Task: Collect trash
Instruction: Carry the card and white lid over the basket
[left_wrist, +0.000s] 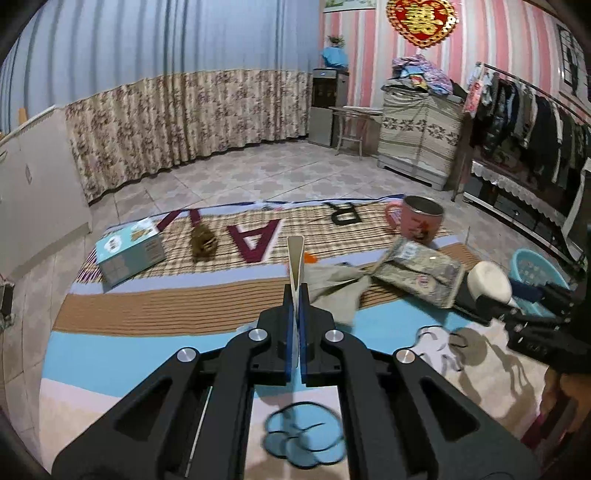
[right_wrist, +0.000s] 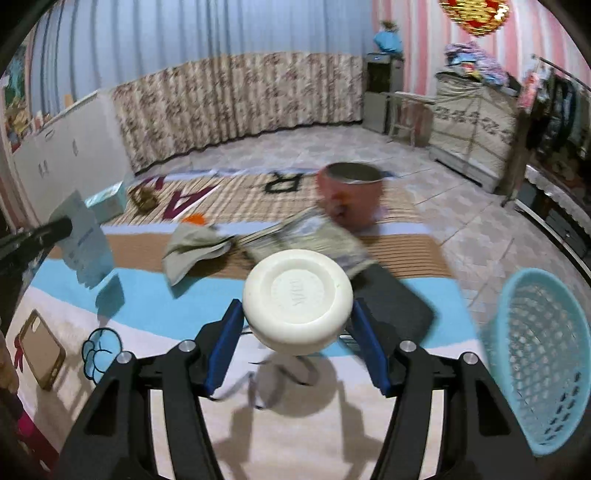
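Nearest our lenses are the two grippers. Our left gripper (left_wrist: 294, 295) has its jaws pressed together on a thin paper card (left_wrist: 295, 258), seen edge-on and lifted above the striped mat (left_wrist: 155, 306) on the floor. Farther left on that mat lie a light blue box (left_wrist: 129, 254) and a brown crumpled scrap (left_wrist: 202, 242). Toward the middle sit a grey cloth (right_wrist: 192, 247) and, just beside it, a flattened printed packet (left_wrist: 417, 273), with a pink cup (left_wrist: 417, 221) upright behind. Our right gripper (right_wrist: 297, 325) pinches a white round container (right_wrist: 297, 302) between its blue pads (right_wrist: 225, 347), held above the mat. At far right, a turquoise mesh basket (right_wrist: 535, 354) stands on the floor beside the mat.
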